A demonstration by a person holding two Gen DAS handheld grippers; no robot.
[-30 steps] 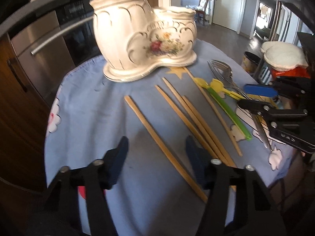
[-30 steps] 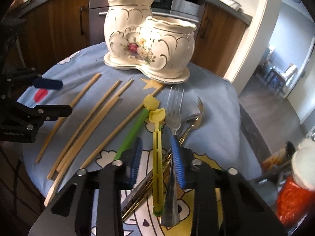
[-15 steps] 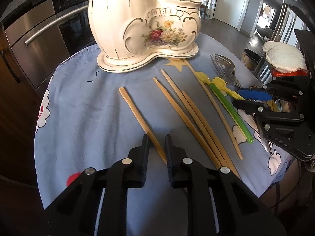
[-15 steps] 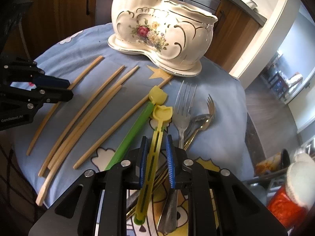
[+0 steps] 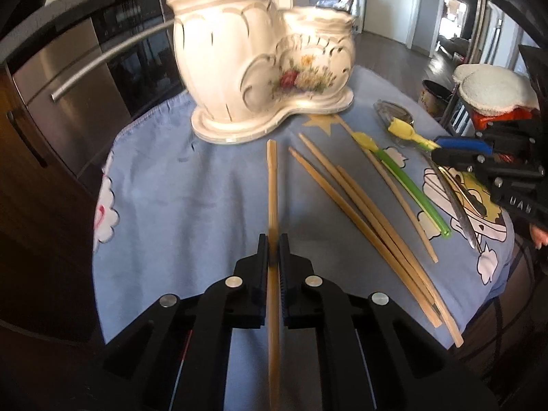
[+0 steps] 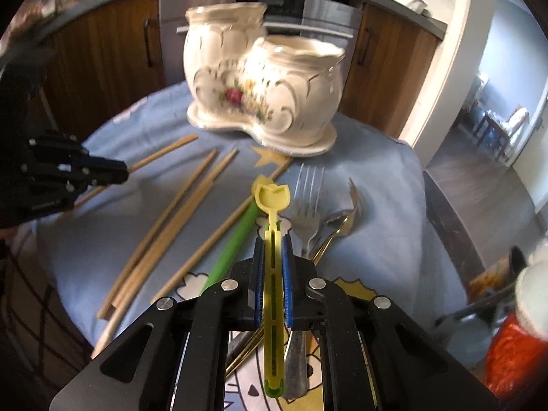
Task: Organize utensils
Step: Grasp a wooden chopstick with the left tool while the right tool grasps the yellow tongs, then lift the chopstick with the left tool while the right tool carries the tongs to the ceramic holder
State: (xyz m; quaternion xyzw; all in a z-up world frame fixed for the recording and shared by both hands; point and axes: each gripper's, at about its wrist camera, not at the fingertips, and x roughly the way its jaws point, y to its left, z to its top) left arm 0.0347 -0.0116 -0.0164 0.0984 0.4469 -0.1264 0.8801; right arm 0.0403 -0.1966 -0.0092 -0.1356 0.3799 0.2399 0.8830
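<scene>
Beyond the left gripper (image 5: pixel 273 250), clenched on a slim bamboo chopstick (image 5: pixel 272 185), a glossy white ceramic holder (image 5: pixel 263 68) with two cups stands far on the blue cloth (image 5: pixel 178 198); its contents are hidden. Right view: right gripper (image 6: pixel 273 250) pinches a slotted yellow plastic utensil (image 6: pixel 273 202) above the metal fork (image 6: pixel 307 202).

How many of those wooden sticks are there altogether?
5. One wooden stick is pinched in the left gripper. Three lie bunched on the blue cloth, and one lies apart beside the green stick.
</scene>
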